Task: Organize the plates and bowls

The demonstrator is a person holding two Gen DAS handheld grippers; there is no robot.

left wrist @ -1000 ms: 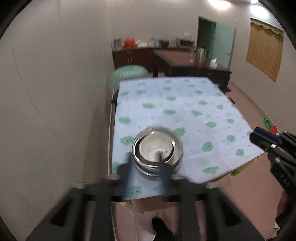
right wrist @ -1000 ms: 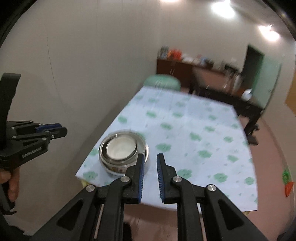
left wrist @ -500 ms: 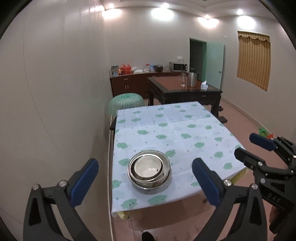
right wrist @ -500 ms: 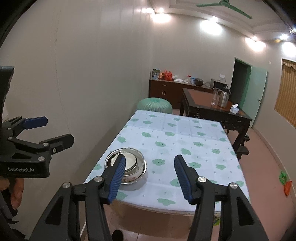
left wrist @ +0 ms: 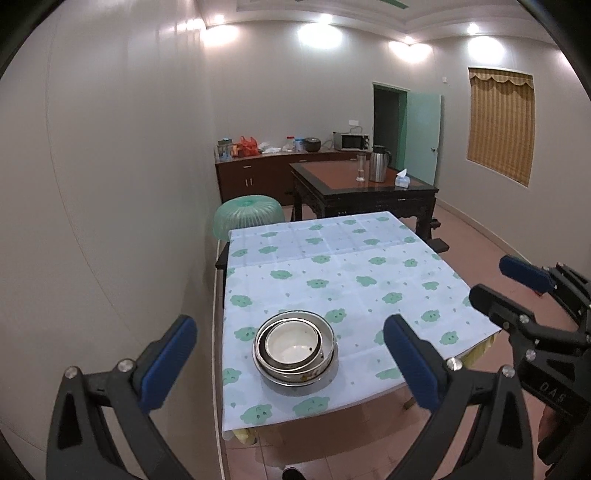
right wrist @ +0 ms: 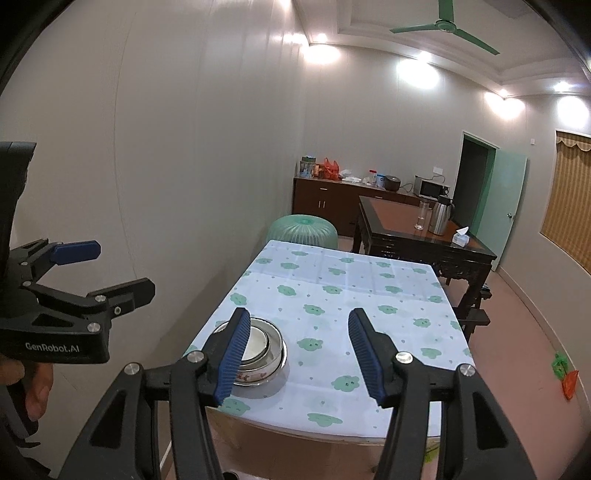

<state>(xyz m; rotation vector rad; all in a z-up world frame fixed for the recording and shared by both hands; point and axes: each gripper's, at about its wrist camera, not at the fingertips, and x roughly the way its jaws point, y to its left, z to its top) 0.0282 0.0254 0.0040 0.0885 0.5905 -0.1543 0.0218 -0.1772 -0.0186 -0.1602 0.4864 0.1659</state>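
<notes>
A pale tablecloth printed with green blotches covers the worktop beside the white wall. Past its far end stands a green ribbed plastic stool. Further back a dark wooden table carries a steel jug, a glass and a tissue box. A microwave sits on the brown sideboard. A green ceiling fan hangs overhead.

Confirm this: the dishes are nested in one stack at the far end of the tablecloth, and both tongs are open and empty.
Wrong place. The left wrist view shows the nested stack at the near end of the tablecloth. The left tongs and right tongs are open and empty.
</notes>
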